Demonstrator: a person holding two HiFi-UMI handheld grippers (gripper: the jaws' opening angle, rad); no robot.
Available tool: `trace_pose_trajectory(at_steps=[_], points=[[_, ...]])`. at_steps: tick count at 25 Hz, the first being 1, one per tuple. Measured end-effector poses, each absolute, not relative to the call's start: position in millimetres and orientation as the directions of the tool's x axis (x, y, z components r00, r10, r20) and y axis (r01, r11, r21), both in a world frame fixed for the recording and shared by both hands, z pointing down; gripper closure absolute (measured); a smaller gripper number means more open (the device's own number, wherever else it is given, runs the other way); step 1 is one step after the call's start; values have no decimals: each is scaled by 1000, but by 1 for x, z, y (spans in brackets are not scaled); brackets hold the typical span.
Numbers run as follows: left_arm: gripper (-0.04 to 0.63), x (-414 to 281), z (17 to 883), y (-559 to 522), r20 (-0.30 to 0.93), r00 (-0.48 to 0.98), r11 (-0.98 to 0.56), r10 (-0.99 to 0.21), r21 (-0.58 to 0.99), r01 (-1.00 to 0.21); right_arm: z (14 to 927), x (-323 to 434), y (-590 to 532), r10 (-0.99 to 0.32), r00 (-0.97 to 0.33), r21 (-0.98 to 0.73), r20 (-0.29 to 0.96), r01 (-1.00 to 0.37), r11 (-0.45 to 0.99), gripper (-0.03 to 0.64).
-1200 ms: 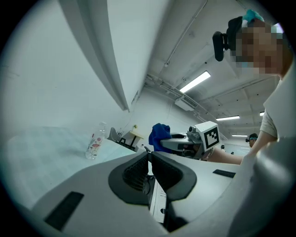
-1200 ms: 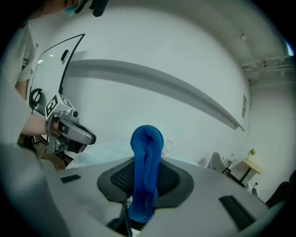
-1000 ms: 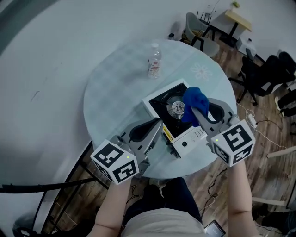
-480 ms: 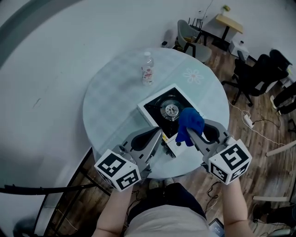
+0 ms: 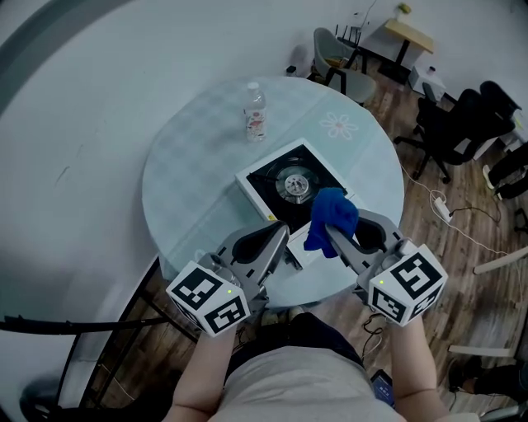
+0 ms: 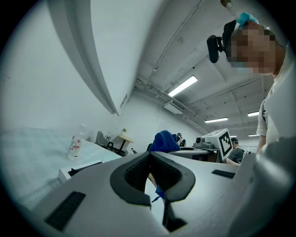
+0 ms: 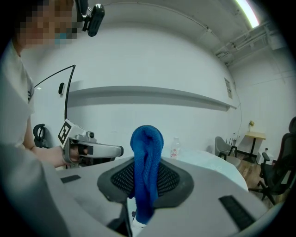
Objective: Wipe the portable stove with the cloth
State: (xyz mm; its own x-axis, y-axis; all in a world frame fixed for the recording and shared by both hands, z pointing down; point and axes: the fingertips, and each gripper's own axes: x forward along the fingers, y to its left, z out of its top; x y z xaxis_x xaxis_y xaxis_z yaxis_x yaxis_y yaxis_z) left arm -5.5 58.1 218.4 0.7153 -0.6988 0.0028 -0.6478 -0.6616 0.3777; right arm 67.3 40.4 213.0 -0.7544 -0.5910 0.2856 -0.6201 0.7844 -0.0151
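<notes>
The white portable stove [image 5: 285,183] with a black top stands on the round glass table [image 5: 190,173]; in the left gripper view its edge [image 6: 78,168] shows low at the left. My right gripper [image 5: 331,236] is shut on the blue cloth [image 5: 330,218], which hangs bunched over the stove's near right edge. In the right gripper view the cloth [image 7: 146,152] stands up between the pads of the right gripper [image 7: 147,172]. My left gripper [image 5: 281,233] is shut and holds nothing, at the stove's near left edge; it [image 6: 151,158] faces the cloth [image 6: 163,140].
A clear plastic bottle [image 5: 255,111] stands upright at the table's far side, beyond the stove. Chairs [image 5: 342,51], a small desk [image 5: 417,19] and dark office chairs [image 5: 462,115] are on the wood floor to the right. A white wall runs along the left.
Both grippers have drawn back toward the table's near edge. The blue cloth has come off the burner area and now hangs over the stove's near right edge, still held.
</notes>
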Motion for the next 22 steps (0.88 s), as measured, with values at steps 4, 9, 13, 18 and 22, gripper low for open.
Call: trace_pose_trajectory(at_steps=[4,9,13,18,22], points=[[577,0,224,57,29,711,-654,-703,368,-661,224,66,47,-555,-772,-24,308,-590,807,522],[577,3,231,59,62,710,-650,-701,354,-673,235,65,53,-542,-780,-39,313,-581,813,522],[577,4,235,59,76,713,-650,-697,354,-673,239,65,53,-528,-783,-35,329,-569,822,522],[577,4,238,58,86,715,-649,-694,354,-673,240,64,54,-518,-783,-23,344,-558,829,523],[577,3,241,59,84,714,-645,-695,366,-671,245,60,56,-502,-786,-23,362,-546,838,523]])
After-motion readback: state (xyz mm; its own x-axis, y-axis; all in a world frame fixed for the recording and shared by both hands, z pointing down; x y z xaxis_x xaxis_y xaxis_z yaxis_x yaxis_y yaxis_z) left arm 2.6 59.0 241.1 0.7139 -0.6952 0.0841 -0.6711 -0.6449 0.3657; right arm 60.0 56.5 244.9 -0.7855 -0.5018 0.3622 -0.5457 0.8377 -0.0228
